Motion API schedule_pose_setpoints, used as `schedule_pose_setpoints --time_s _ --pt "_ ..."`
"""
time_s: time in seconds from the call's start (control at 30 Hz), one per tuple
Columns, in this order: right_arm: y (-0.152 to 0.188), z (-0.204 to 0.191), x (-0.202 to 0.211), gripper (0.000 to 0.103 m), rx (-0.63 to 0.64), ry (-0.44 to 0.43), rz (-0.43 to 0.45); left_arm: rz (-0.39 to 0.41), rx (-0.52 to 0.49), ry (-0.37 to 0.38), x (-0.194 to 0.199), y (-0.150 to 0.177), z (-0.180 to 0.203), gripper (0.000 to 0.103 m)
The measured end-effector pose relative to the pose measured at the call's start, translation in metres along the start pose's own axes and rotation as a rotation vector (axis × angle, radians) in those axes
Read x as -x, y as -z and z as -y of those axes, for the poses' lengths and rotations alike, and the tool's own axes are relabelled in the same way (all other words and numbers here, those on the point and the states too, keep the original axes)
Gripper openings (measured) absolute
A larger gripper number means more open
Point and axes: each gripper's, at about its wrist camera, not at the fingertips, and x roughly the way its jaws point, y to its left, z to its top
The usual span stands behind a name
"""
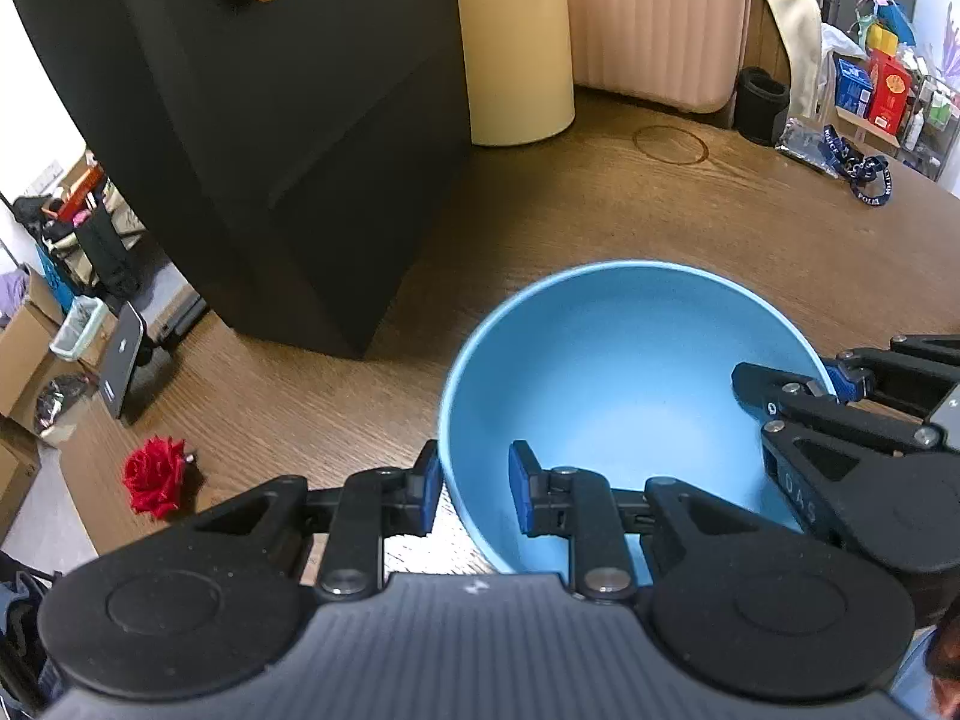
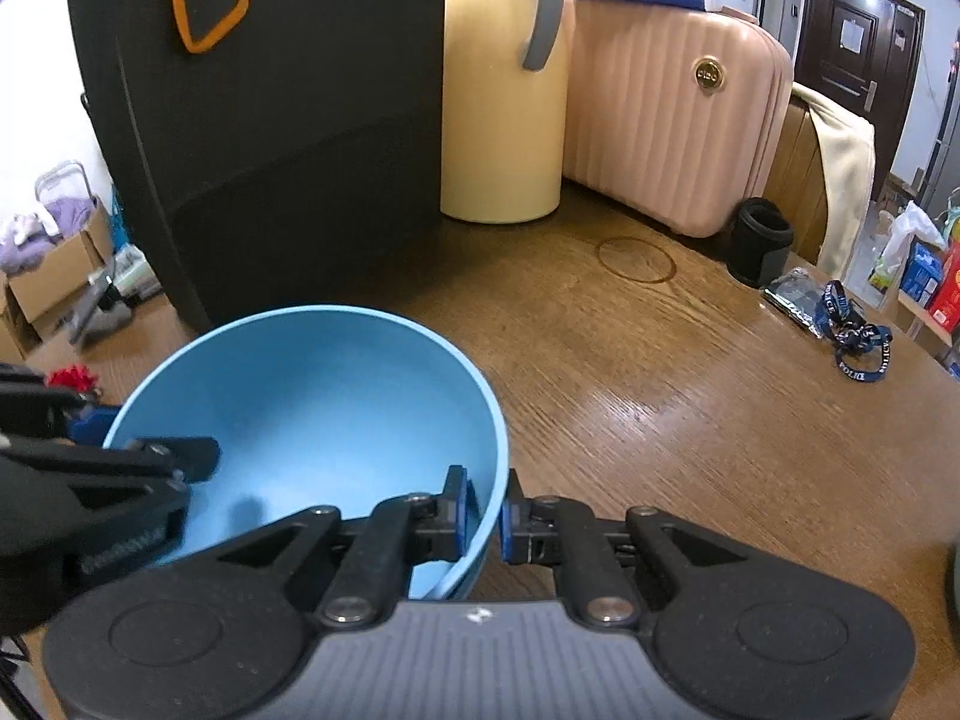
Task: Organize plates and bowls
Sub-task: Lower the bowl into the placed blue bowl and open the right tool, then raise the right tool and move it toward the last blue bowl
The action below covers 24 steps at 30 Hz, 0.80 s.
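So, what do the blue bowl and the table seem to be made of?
Blue bowl: probably plastic or melamine, with a matte, even colour and a thin rim; glazed ceramic cannot be excluded. Table: wood or wood-look laminate, with visible grain and a slight sheen.

black case [image 1: 252, 138] | cream jug [image 2: 501, 102] | pink suitcase [image 2: 666, 120] | red rose, possibly artificial [image 1: 155, 475]

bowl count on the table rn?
1. The blue bowl sits on the wooden table, with the left gripper and the right gripper each clamped on opposite sides of its rim. The black case may hide others.
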Motion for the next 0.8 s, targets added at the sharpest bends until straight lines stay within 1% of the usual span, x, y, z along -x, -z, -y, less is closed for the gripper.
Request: schedule_pose_setpoints --time_s 0.1,0.2,0.23,0.27,0.33,0.37,0.4,0.43,0.47,0.53,0.57,0.6,0.63,0.67,0.73,0.8 --pt "0.002 -0.004 0.001 0.010 0.021 0.011 0.018 -0.003 0.014 0.013 0.000 0.001 -0.002 0.025" --pt "0.000 -0.001 0.000 0.011 0.000 -0.008 0.010 0.003 0.050 0.038 0.003 -0.001 -0.009 0.031" --pt "-0.001 0.001 0.000 0.014 -0.014 -0.015 0.002 0.008 0.063 0.046 0.005 -0.002 -0.013 0.037" --pt "-0.002 0.003 0.001 0.016 -0.032 -0.016 -0.005 0.015 0.076 0.051 0.008 -0.003 -0.016 0.047" --pt "-0.003 0.007 0.005 0.030 -0.059 -0.021 -0.003 0.034 0.099 0.054 0.014 -0.004 -0.023 0.055" --pt "-0.003 0.009 0.008 0.034 -0.076 -0.023 0.001 0.043 0.108 0.058 0.018 -0.004 -0.026 0.061" --pt "-0.003 0.011 0.012 0.047 -0.093 -0.024 0.002 0.050 0.121 0.063 0.021 -0.004 -0.030 0.065" --pt "-0.003 0.014 0.017 0.059 -0.111 -0.026 0.005 0.056 0.135 0.067 0.024 -0.004 -0.035 0.075" --pt "-0.002 0.017 0.022 0.063 -0.131 -0.029 0.009 0.065 0.148 0.070 0.027 -0.003 -0.039 0.083" --pt "0.000 0.022 0.033 0.081 -0.167 -0.045 0.013 0.079 0.169 0.077 0.034 -0.002 -0.046 0.092" --pt "0.001 0.025 0.039 0.086 -0.186 -0.053 0.014 0.083 0.182 0.083 0.037 0.000 -0.051 0.098" --pt "0.002 0.027 0.045 0.092 -0.200 -0.059 0.017 0.085 0.193 0.092 0.039 0.001 -0.054 0.101" --pt "0.004 0.029 0.051 0.095 -0.214 -0.065 0.019 0.085 0.207 0.102 0.041 0.003 -0.057 0.103" --pt "0.006 0.031 0.056 0.097 -0.227 -0.068 0.018 0.084 0.221 0.114 0.043 0.004 -0.061 0.103" --pt "0.011 0.035 0.067 0.103 -0.255 -0.070 0.018 0.083 0.245 0.147 0.048 0.008 -0.068 0.103" --pt "0.016 0.038 0.077 0.103 -0.276 -0.064 0.016 0.085 0.255 0.157 0.052 0.011 -0.073 0.103"
